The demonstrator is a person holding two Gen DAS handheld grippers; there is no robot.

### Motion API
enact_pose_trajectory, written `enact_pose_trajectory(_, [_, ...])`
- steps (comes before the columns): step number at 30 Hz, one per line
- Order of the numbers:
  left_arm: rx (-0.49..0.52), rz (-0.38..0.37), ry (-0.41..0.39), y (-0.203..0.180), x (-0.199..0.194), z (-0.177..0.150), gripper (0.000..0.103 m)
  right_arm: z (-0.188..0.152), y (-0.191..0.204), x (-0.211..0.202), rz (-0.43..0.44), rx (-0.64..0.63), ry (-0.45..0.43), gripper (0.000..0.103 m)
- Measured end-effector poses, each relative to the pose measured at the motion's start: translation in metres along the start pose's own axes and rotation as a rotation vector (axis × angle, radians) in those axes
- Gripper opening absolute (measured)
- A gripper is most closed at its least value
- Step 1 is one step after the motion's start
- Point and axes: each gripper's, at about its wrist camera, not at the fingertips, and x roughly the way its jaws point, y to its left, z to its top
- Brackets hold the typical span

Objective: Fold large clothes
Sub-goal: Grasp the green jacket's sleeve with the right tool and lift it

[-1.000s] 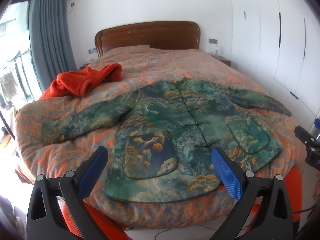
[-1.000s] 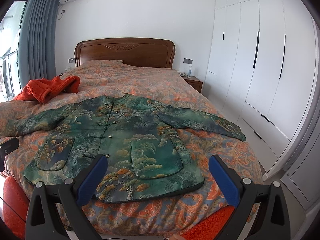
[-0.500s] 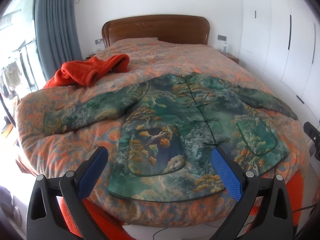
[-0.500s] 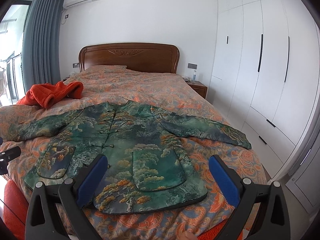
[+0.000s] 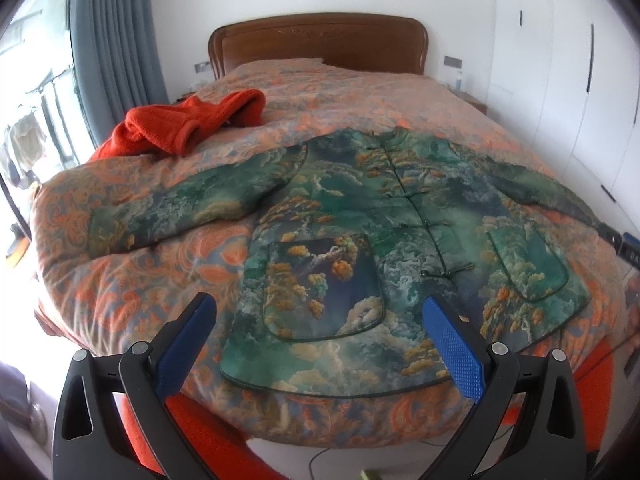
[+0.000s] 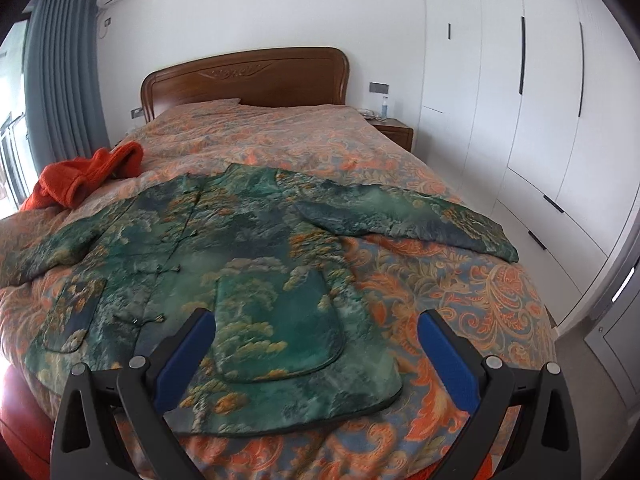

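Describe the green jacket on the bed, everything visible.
The green jacket looks padded, printed with trees and clouds in green, gold and blue. It lies flat, front up, across the foot of the bed, collar toward the headboard, both sleeves spread sideways. Knot buttons close the centre front; a patch pocket sits on each lower side. It touches only the orange bedcover; both grippers are open and off it.

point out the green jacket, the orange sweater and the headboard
green jacket (image 5: 400, 216), left wrist view, on its buttoned front.
orange sweater (image 5: 176, 128), left wrist view, on the bunched middle.
headboard (image 6: 244, 80), right wrist view, on the carved wooden panel.
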Motion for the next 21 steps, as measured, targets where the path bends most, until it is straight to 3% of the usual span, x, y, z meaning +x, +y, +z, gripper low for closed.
enact_pose_trajectory(4, [0.009,0.011,0.011,-0.001,0.002,-0.003,0.103,0.023,-0.073,0.052,0.027,0.152,-0.016,0.103])
enact_pose_trajectory(8, [0.003,0.031,0.022,0.0,0.004,-0.005,0.103,0.039,-0.171,0.119,0.038,0.454,0.005,0.103])
enact_pose_trajectory(15, [0.001,0.032,0.067,-0.003,0.016,-0.005,0.103,0.017,-0.283,0.207,0.088,0.912,0.04,0.102])
enact_pose_trajectory(17, [0.014,0.032,0.074,-0.006,0.018,-0.005,0.103,0.007,-0.298,0.221,0.092,1.044,0.016,0.094])
enact_pose_trajectory(21, [0.034,0.033,0.076,-0.014,0.02,-0.006,0.103,0.001,-0.307,0.24,0.035,1.199,-0.032,0.054])
